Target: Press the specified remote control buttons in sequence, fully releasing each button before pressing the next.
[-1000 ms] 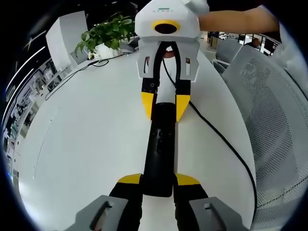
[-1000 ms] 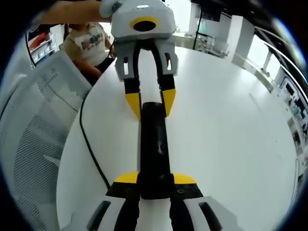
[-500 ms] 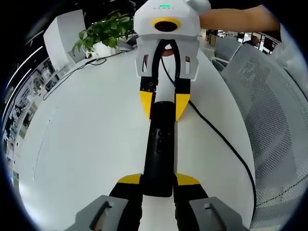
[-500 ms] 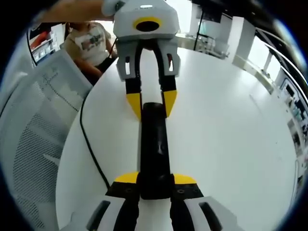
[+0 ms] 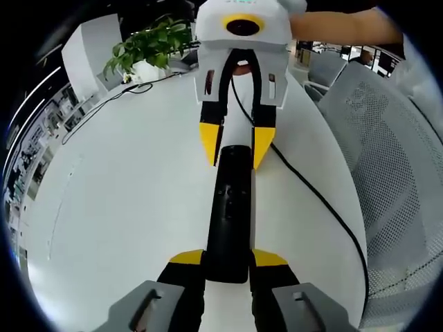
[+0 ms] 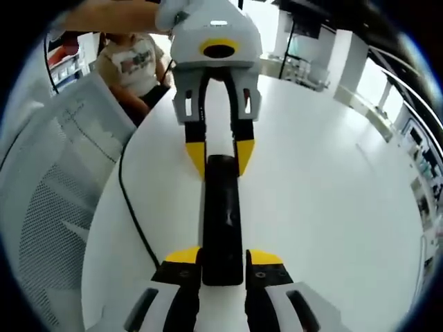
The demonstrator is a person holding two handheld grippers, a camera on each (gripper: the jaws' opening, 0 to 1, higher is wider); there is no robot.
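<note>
Black remote on the white table — held by both grippers' jaws at opposite ends.

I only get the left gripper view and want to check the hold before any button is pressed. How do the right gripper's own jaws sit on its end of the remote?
Observer: In the right gripper view, the right gripper has a yellow pad against each side of the remote, at its near end.
Operator: Thanks. What is behind my left gripper?
Observer: A person in a light printed shirt is beyond the table edge, behind and to one side of the left gripper.
</note>
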